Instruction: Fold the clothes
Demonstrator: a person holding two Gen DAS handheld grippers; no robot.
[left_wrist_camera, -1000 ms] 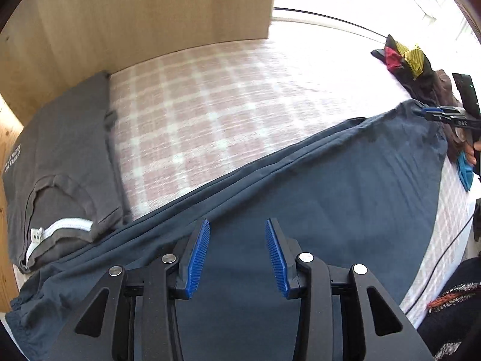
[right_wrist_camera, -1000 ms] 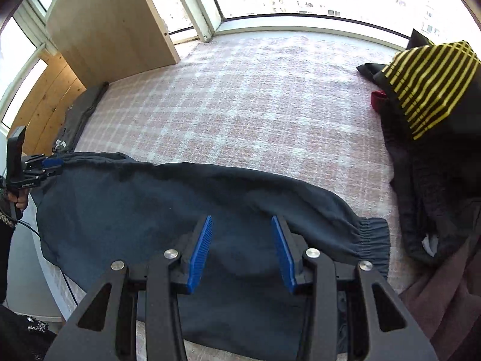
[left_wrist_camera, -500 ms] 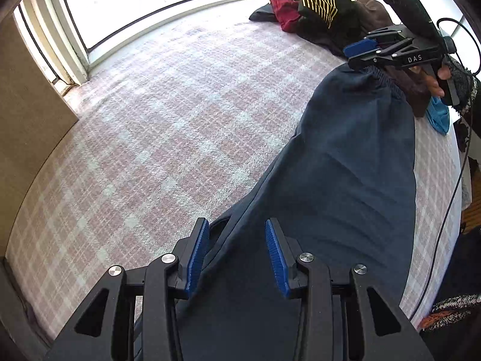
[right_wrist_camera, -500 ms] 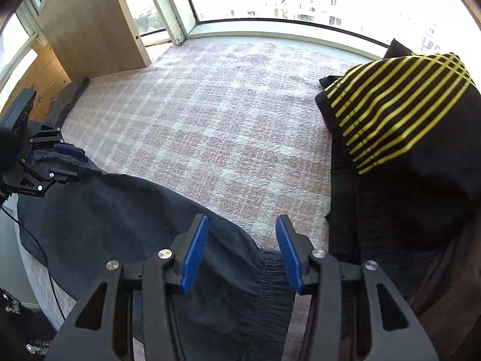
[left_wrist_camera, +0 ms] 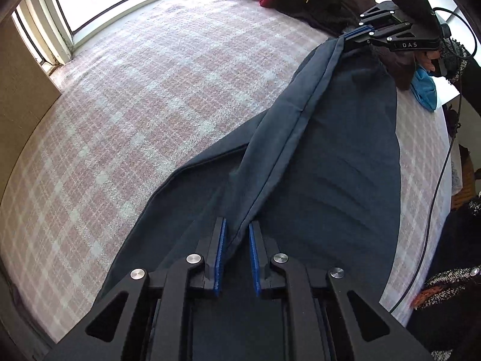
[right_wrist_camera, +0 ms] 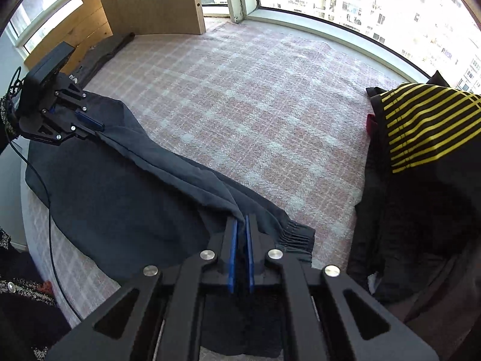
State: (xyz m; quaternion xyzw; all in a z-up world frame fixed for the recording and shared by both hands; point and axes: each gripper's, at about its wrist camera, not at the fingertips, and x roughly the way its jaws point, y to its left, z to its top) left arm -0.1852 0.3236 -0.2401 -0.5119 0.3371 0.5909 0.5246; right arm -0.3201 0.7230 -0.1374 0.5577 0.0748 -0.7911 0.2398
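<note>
Right tool [left_wrist_camera: 356,31], marked "DAS", pinches dark trousers [left_wrist_camera: 330,162].

Your left wrist view looks close along the dark trousers [left_wrist_camera: 330,165] toward two o'clock. Your right wrist view faces back toward ten o'clock; both share them and the plaid bedcover [right_wrist_camera: 270,105].

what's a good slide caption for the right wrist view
Right gripper pinches the dark navy trousers near their cuff on a pink plaid blanket.

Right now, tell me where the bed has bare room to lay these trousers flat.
The checked blanket lies bare between the dark trousers, the window sill and the wooden panel. It is crowded at the clothes pile and beside the folded grey garment.
</note>
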